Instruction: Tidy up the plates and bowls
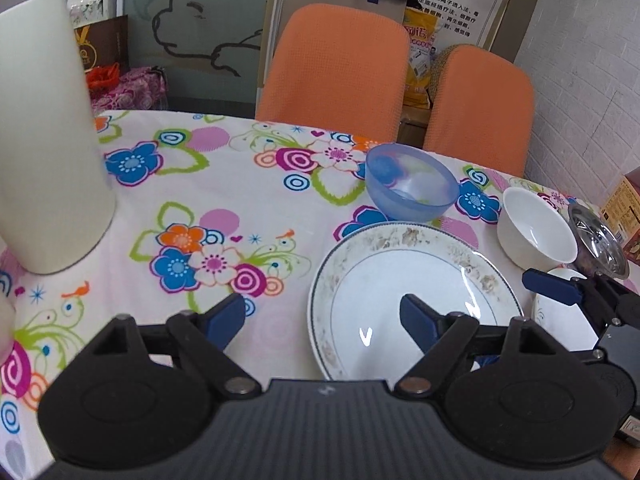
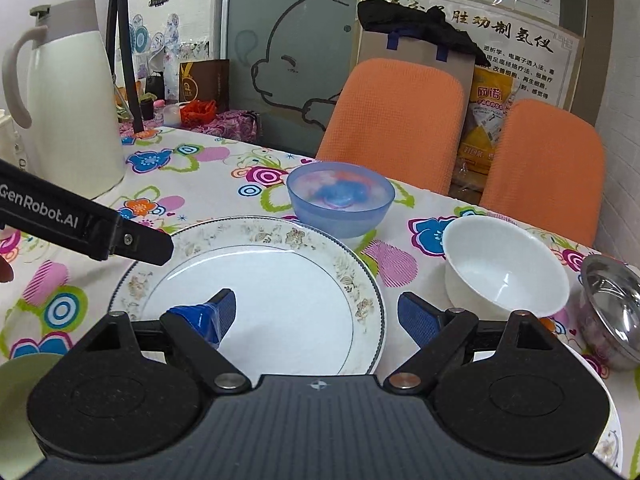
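Note:
A large white plate (image 1: 412, 280) (image 2: 276, 280) with a floral rim lies on the flowered tablecloth. My left gripper (image 1: 324, 320) is open and straddles the plate's left rim, one finger over the cloth and one over the plate. My right gripper (image 2: 322, 316) is open across the plate's right rim, with nothing held. Behind the plate stands a translucent blue bowl (image 1: 412, 184) (image 2: 340, 204). To its right sit a white bowl (image 1: 536, 228) (image 2: 504, 268) and a steel bowl (image 1: 600, 240) (image 2: 612, 312).
A white thermos jug (image 1: 48, 140) (image 2: 68, 100) stands at the table's left. A second white plate (image 1: 560, 320) (image 2: 612, 440) lies near right, and a green bowl (image 2: 16, 392) near left. Two orange chairs (image 1: 336, 72) (image 2: 392, 120) stand behind the far table edge.

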A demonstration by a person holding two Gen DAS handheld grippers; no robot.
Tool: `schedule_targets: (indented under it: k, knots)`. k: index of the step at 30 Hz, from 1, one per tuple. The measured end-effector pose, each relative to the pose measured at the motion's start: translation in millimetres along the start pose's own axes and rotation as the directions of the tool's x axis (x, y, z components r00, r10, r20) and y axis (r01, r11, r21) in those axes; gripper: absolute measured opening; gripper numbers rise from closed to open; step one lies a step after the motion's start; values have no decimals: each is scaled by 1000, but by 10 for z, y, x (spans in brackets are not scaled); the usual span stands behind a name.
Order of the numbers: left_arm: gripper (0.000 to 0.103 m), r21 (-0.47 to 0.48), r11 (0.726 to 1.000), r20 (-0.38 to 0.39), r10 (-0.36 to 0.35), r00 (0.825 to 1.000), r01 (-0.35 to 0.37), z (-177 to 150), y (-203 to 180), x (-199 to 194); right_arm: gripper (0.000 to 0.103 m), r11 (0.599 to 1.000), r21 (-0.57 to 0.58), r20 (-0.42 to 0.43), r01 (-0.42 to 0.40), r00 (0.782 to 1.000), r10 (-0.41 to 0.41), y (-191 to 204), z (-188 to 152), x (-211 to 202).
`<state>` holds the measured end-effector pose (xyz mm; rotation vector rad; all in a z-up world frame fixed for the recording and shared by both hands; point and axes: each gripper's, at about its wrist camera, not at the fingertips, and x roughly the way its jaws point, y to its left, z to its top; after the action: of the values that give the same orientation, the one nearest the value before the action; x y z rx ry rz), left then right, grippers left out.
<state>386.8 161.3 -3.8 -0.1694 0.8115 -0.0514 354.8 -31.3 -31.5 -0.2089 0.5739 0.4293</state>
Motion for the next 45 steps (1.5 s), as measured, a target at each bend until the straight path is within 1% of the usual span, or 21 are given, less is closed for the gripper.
schedule_targets:
  k: [5,7,10,12,15,18,20,23,28,30,32,36,38,39,43,44,45]
  knots:
    - [83,30,1000,-25,1,1000,0,40,-78,203,75,1000,-13,-64,-3,998,2,-13,-10,195]
    - [83,37,999,-27,3,1000,-2,34,-78,225,76,1000,-29,-57,-12,998,10,25,3,179]
    - [83,27,1000,-22,3,1000,-3,31,-34,228,77,998,-64,-69,18,997,-22,103,8,190]
    - [83,23,1000,-23,3,1000,-3,21,-6,221,77,999,-43,-63,20,998,-22,100,25,192]
    - [83,23,1000,-31,4,1000,-3,10,10,233,77,1000,0,-51,-14,999,13,80,45,185]
    - [83,20,1000,-39,5,999,-5,-11,19,247,76,1000,11,-74,2,997,-2,80,25,179]
    - [83,17,1000,-40,5,999,-5,-27,22,258,76,999,34,-87,-5,996,8,87,-28,162]
    - [83,13,1000,-52,2,999,-1,-60,4,300,76,998,68,-68,2,998,3,90,-85,147]
    - [83,38,999,-63,12,998,-10,-122,-36,342,77,997,73,-41,-2,999,5,89,-140,110]
    - [82,40,999,-74,13,997,-10,-142,-35,374,77,999,53,-20,-8,1000,9,117,-186,80]
    - [83,60,998,-64,25,998,-21,-160,-60,377,78,999,49,-3,3,1000,-2,138,-214,67]
    - [82,99,995,-58,39,998,-33,-195,-114,377,78,999,51,-6,3,1000,-2,126,-194,90]
    - [79,115,993,-52,28,998,-22,-213,-146,363,79,999,55,-12,0,1000,1,133,-190,94]
    - [68,127,992,-48,9,999,-3,-219,-172,347,79,998,57,-15,1,1000,0,136,-186,96]
    - [66,119,993,-57,17,998,-10,-200,-208,346,78,999,49,-14,10,1000,-9,142,-182,99]
    - [64,114,993,-62,18,998,-11,-193,-211,340,78,999,53,-14,10,1000,-10,145,-178,96]
    - [59,103,995,-63,10,998,-4,-184,-210,325,78,998,66,-9,6,1000,-5,137,-178,88]
